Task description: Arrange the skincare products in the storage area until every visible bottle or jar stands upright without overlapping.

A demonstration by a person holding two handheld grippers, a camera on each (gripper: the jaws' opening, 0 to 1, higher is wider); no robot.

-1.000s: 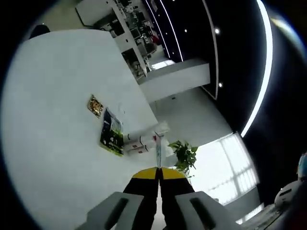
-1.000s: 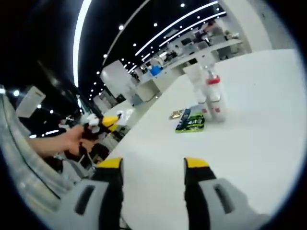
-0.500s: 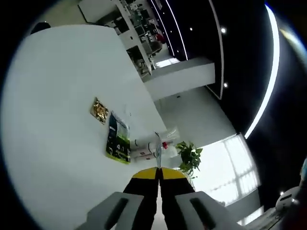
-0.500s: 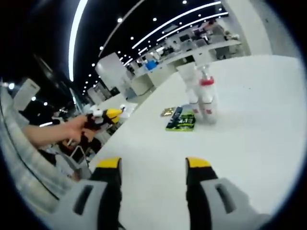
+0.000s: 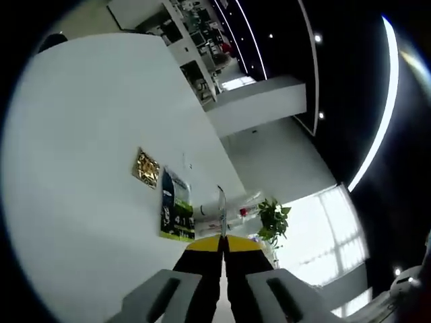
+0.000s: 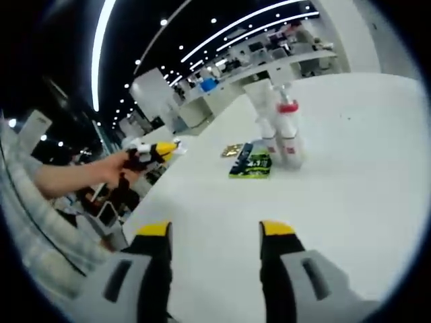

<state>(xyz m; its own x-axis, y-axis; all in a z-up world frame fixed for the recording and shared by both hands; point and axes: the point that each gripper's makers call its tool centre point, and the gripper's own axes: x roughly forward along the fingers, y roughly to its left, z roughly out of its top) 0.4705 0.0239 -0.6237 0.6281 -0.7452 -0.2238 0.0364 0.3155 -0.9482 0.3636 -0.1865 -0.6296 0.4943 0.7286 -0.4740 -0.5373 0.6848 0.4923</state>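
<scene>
We see the left tongs (image 5: pixel 223 243) pinching a thin flat packet (image 5: pixel 221 210) edge-on, the right tongs (image 6: pixel 214 232) wide, and bottles (image 6: pixel 287 132) standing up but blurry.

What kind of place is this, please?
Probably a large open-plan office: long ceiling light strips, rows of desks behind the white table, and a potted plant by a bright window.
</scene>
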